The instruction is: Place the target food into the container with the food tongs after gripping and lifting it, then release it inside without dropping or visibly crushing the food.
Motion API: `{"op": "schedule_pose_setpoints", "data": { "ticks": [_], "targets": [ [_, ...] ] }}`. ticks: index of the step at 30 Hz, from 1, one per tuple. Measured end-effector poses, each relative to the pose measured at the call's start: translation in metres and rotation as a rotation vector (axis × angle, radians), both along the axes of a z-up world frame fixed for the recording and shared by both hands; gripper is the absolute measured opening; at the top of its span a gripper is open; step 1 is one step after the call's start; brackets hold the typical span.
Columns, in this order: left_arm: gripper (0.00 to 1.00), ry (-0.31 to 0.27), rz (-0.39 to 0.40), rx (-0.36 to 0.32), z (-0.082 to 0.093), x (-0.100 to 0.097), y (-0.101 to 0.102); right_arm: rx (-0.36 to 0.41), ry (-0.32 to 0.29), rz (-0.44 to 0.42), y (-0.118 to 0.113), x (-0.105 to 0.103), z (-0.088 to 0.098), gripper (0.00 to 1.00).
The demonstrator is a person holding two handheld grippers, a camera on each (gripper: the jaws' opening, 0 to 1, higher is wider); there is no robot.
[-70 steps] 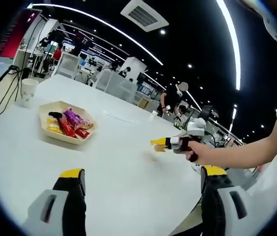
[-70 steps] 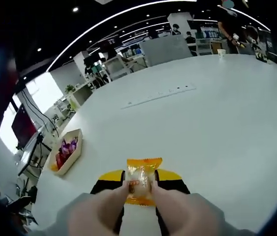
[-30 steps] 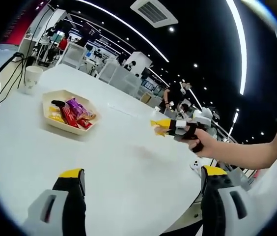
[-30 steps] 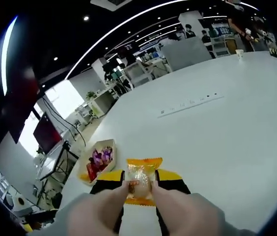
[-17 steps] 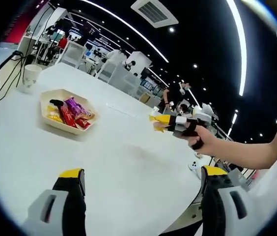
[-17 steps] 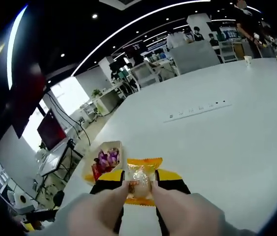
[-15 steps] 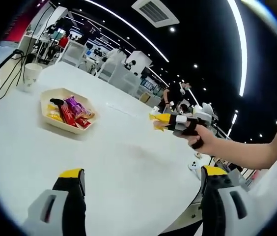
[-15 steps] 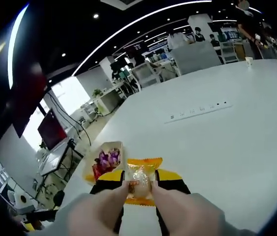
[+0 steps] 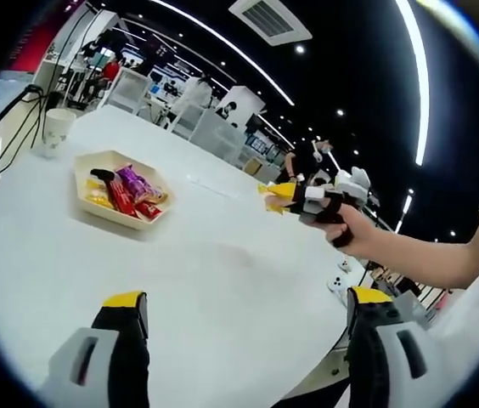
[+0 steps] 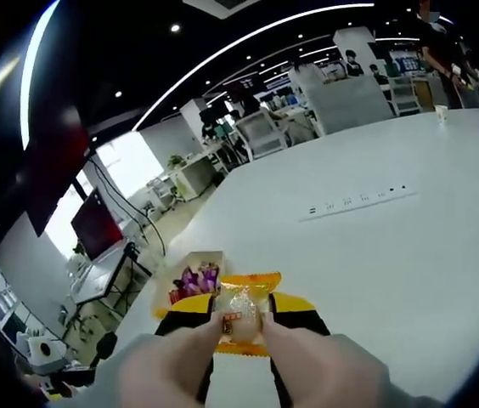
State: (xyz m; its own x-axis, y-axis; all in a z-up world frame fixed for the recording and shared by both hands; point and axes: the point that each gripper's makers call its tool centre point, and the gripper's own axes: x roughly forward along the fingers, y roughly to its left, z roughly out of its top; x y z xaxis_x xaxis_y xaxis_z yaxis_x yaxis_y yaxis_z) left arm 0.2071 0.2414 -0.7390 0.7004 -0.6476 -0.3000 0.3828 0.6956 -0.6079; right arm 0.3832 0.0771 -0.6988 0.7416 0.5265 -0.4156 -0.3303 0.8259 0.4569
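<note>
A yellow-orange wrapped snack [image 10: 245, 287] sits pinched between the jaws of my right gripper [image 10: 241, 320], which is shut on it. Just beyond those jaws lies the cream tray [image 10: 190, 259], holding red, purple and yellow packets. In the left gripper view the same tray [image 9: 87, 169] rests on the white table at left. To its right, a hand holds the right gripper [image 9: 301, 195] in the air, the snack [image 9: 274, 193] sticking out toward the tray. My left gripper [image 9: 248, 299] stands wide open low over the table, nothing between its jaws.
A paper cup [image 9: 58, 127] stands at the table's far left edge, near hanging cables. A flat power strip [image 10: 359, 202] lies across the white table [image 10: 409, 255]. A phone [image 9: 336, 285] lies near the right table edge. Chairs, desks and people fill the background.
The right gripper has carried the snack higher and closer to the tray, which now sits just past its jaws. The left gripper stays open and almost still.
</note>
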Motion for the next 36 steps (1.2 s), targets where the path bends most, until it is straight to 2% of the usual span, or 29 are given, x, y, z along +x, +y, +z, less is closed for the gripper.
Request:
{"op": "schedule_pose_setpoints", "data": {
  "ticks": [2, 18, 36],
  "targets": [
    [0.99, 0.019, 0.002, -0.001, -0.002, 0.000, 0.001, -0.001, -0.004, 0.003, 0.001, 0.001, 0.002, 0.24],
    [0.99, -0.004, 0.005, 0.013, -0.001, 0.000, 0.005, 0.007, -0.031, 0.020, 0.013, 0.013, 0.021, 0.25],
    [0.99, -0.010, 0.002, 0.012, 0.000, 0.001, 0.007, 0.007, -0.074, 0.088, 0.048, 0.025, 0.042, 0.24]
  ]
}}
